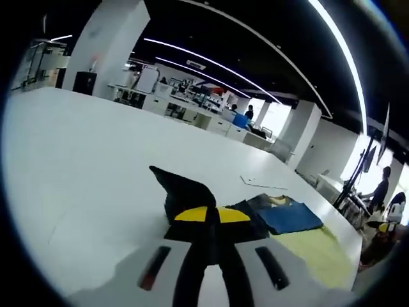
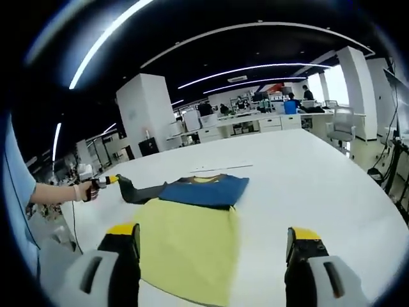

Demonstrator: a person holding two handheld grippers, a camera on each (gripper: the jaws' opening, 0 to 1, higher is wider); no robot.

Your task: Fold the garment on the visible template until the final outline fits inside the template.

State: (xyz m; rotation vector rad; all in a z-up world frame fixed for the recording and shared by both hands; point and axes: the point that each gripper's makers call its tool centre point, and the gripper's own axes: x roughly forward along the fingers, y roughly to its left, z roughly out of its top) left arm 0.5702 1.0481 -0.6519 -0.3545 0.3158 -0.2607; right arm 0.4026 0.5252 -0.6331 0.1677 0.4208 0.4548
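Garment [image 2: 203,190] lies crosswise atop yellow template [image 2: 188,246]; left gripper [image 1: 211,216] pinches sleeve; right gripper [image 2: 214,240] wide, empty.

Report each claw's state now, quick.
Left claw: shut on the dark sleeve of the blue and dark fabric garment.
Right claw: open, holding nothing, above the yellow cloth template.

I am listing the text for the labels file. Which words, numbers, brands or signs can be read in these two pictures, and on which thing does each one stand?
There is no text that can be read.
The garment, blue and yellow, shows no print or label.
The yellow template under it is plain.
The white table carries no marking that reads.
The far desks hold boxes and screens; any signs there are too small and blurred to read.
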